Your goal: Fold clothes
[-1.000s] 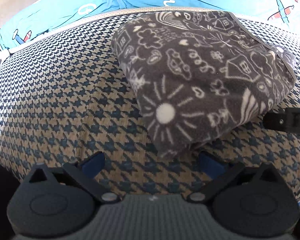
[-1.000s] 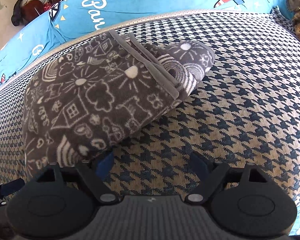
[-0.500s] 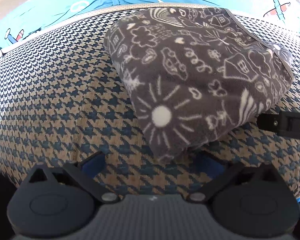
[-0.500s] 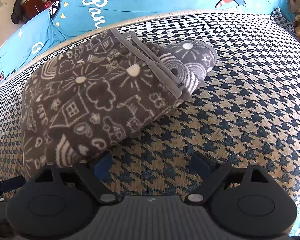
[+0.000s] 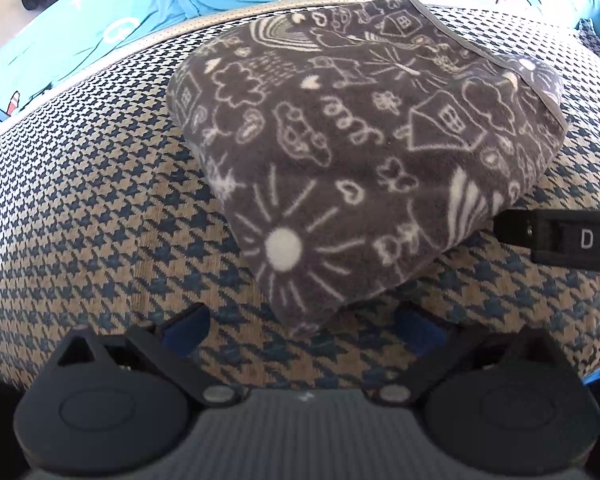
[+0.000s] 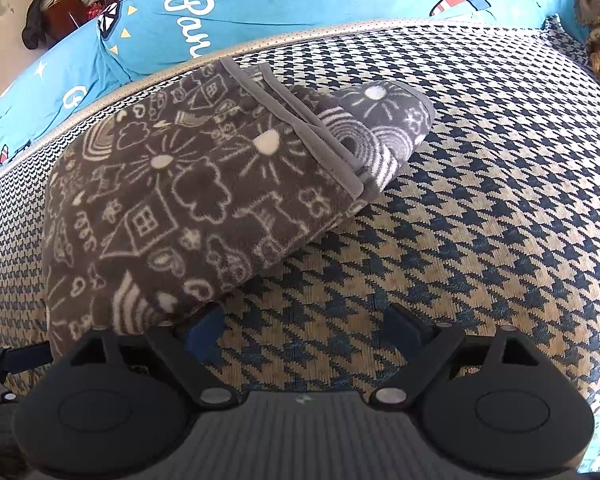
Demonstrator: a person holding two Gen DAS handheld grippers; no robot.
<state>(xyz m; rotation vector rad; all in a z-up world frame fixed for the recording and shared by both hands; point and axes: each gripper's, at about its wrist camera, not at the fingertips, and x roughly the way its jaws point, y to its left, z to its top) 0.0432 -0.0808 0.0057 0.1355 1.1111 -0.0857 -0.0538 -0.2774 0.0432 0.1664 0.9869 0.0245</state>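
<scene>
Though folded, blanket fronts left claw.

Both the left gripper and the right gripper have black housings with round side discs, silver screws, ribbed grey centres and blue fingertip pads.

The blanket is dark grey with white doodles of suns, houses and clouds, edged in lighter grey. The cushion is blue-and-tan houndstooth. At the far side, bright blue bedding carries white lettering and red-striped planes.
</scene>
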